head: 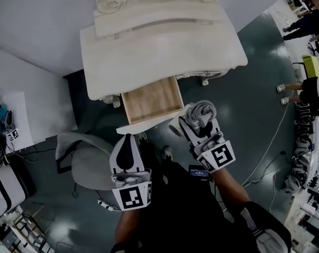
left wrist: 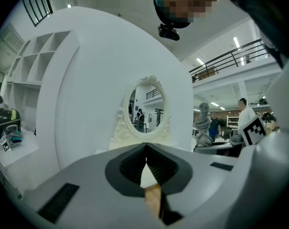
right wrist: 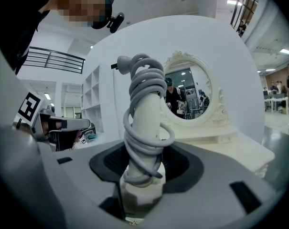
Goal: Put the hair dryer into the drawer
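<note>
**Lower centre of the head view:** left gripper (head: 129, 138), fingers clenched tip to tip, nothing between them (confirmed in the left gripper view (left wrist: 145, 149)).

**To its right:** right gripper (head: 199, 124), fingers grasping the handle of the hair dryer (head: 200, 112). In the right gripper view (right wrist: 144, 163) the hair dryer (right wrist: 145, 123) rises between the fingers, with its grey cord (right wrist: 144, 80) wound round it. It is held in the air just right of the drawer's front corner, not inside.

**Lower left:** grey chair (head: 88, 165).

**Centre:** wood-lined drawer (head: 151, 99), pulled out of the white desk (head: 159, 41).

**Top edge:** ornate oval mirror (right wrist: 187, 97).
</note>
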### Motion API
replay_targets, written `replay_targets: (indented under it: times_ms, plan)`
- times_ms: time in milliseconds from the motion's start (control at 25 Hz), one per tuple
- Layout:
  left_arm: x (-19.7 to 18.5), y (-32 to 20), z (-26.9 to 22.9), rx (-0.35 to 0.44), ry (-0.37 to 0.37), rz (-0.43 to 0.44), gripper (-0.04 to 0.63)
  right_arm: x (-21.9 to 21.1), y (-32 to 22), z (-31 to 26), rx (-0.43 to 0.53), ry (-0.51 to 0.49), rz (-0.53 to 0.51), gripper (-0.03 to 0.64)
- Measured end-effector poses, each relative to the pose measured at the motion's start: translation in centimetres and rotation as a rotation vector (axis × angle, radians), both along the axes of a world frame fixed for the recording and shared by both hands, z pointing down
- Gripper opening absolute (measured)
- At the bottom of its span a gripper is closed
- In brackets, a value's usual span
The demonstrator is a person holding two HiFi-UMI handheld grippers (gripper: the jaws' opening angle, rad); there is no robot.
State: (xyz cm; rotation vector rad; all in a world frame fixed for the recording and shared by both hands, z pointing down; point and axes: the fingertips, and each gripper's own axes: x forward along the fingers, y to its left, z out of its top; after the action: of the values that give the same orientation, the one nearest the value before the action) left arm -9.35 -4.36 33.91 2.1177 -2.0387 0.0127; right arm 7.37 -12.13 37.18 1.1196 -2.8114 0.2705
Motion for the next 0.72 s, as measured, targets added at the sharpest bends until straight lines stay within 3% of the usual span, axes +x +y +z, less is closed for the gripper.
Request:
replay_targets:
  times_ms: [720]
  plan:
    - [-3.4,-4.8,6.6,-0.052,0.012,-0.003,0.023,-4.4,-4.9,10.6,-0.024,0.164,-0.086,0.202]
